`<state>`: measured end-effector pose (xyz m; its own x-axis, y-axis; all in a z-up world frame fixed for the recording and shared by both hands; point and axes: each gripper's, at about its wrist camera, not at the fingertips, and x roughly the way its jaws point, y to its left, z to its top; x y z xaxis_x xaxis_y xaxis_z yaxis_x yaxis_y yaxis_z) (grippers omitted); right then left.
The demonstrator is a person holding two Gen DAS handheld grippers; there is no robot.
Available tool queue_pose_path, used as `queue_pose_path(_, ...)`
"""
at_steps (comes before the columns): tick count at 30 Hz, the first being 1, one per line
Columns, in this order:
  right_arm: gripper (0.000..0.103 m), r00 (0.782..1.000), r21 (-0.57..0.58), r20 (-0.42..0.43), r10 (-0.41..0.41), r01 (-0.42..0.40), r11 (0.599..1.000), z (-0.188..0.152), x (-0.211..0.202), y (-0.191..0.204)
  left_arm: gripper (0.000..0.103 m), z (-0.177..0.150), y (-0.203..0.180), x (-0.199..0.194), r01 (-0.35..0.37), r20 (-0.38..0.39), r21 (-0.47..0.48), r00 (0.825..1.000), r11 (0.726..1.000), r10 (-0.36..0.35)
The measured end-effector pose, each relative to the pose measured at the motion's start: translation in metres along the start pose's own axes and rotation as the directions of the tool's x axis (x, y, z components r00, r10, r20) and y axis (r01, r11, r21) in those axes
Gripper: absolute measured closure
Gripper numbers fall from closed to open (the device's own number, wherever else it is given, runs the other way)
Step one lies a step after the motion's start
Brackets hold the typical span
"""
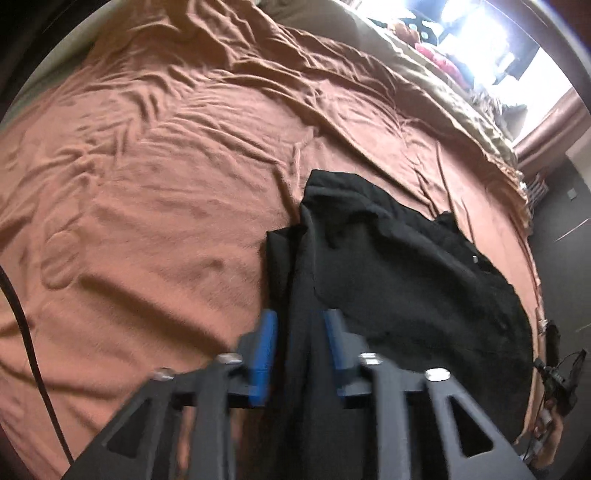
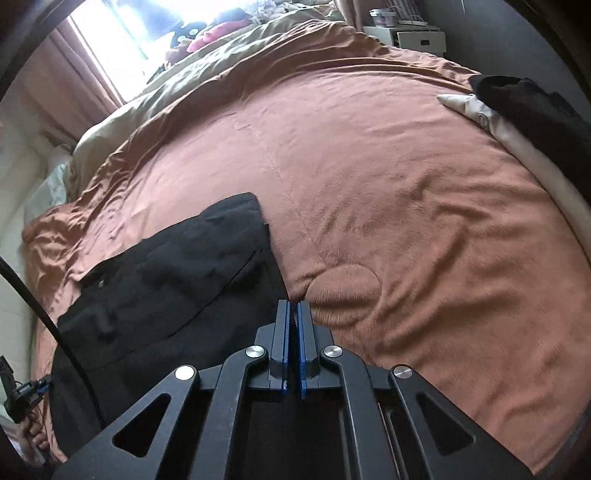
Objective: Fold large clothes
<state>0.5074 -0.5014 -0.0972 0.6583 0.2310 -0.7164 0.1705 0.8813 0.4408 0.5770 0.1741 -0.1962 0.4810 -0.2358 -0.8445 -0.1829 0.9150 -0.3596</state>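
Note:
A large black garment (image 1: 399,273) lies partly folded on the brown bedspread (image 1: 155,177). In the left wrist view my left gripper (image 1: 300,332) has its blue pads apart with a thick fold of the black cloth running between them. In the right wrist view the same garment (image 2: 177,280) lies to the left, and my right gripper (image 2: 294,321) has its blue pads pressed together over the garment's right edge, with a thin bit of cloth seemingly pinched between them.
A tan duvet (image 2: 207,62) and red cushions (image 2: 218,33) lie at the head of the bed by a bright window. Another black and cream clothes pile (image 2: 517,107) sits at the bed's right edge. A white nightstand (image 2: 413,37) stands beyond.

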Motion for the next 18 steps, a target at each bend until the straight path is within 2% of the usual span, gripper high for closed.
queue_pose_path(1,0.102,1.000,-0.012,0.000,0.005,-0.005,1.000,-0.006,-0.007,-0.003,0.052,-0.006,0.003,-0.009,0.010,0.010,-0.006,1.000,1.000,-0.009)
queue_pose_path(2,0.102,1.000,-0.029,-0.001,0.005,-0.005,1.000,-0.010,-0.016,0.000,0.049,-0.009,0.005,-0.014,0.013,0.015,-0.010,1.000,1.000,-0.013)
queue_pose_path(10,0.102,0.999,-0.093,-0.005,0.054,-0.054,0.994,-0.033,-0.071,0.012,0.046,-0.059,0.035,-0.045,0.077,0.000,-0.104,0.997,0.992,-0.078)
queue_pose_path(14,0.102,0.997,-0.124,-0.016,0.077,-0.078,0.989,-0.048,-0.090,0.026,0.031,-0.084,0.046,-0.051,0.108,-0.004,-0.148,0.994,0.983,-0.109)
queue_pose_path(18,0.102,0.995,-0.154,-0.027,0.093,-0.096,0.983,-0.060,-0.106,0.041,0.031,-0.111,0.058,-0.048,0.160,-0.025,-0.212,0.985,0.964,-0.169)
